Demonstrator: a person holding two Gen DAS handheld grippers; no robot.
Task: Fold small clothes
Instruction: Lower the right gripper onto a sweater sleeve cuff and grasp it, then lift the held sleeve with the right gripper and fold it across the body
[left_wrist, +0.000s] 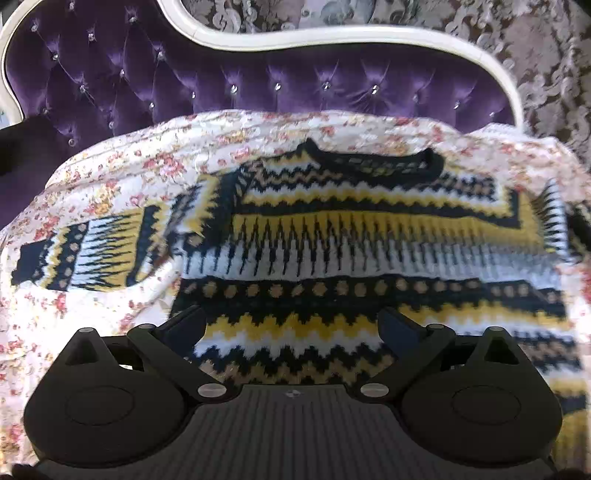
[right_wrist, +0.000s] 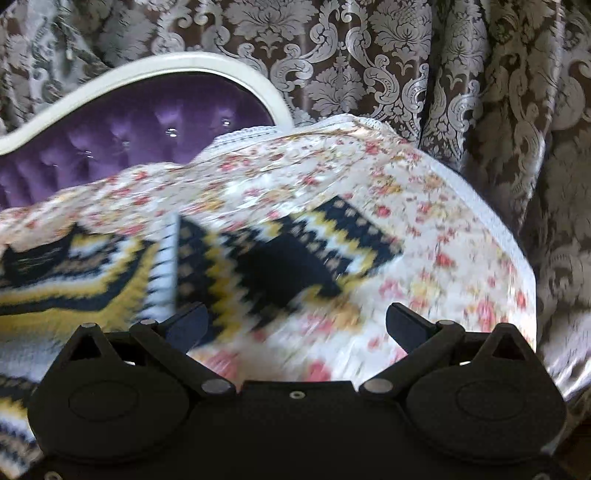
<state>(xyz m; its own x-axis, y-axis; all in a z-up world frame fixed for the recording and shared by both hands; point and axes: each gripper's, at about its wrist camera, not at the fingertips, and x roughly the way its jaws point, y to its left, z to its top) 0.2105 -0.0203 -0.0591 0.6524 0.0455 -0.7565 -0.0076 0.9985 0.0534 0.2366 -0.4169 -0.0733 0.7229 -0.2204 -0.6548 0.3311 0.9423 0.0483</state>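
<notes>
A small knit sweater (left_wrist: 332, 240) with black, yellow and white zigzag bands lies flat on a floral bedspread (left_wrist: 110, 177), neck toward the headboard. Its left sleeve (left_wrist: 85, 254) stretches out to the left. My left gripper (left_wrist: 291, 325) is open and empty, hovering over the sweater's lower body. In the right wrist view the right sleeve (right_wrist: 295, 251) lies bent on the bedspread (right_wrist: 443, 240), with the sweater's body (right_wrist: 74, 277) at left. My right gripper (right_wrist: 295, 321) is open and empty, just below that sleeve. The right view is motion-blurred.
A purple tufted headboard (left_wrist: 221, 81) with a white frame stands behind the bed. Brown damask curtains (right_wrist: 369, 55) hang behind and to the right. The bedspread's right edge (right_wrist: 509, 251) drops off near the curtains.
</notes>
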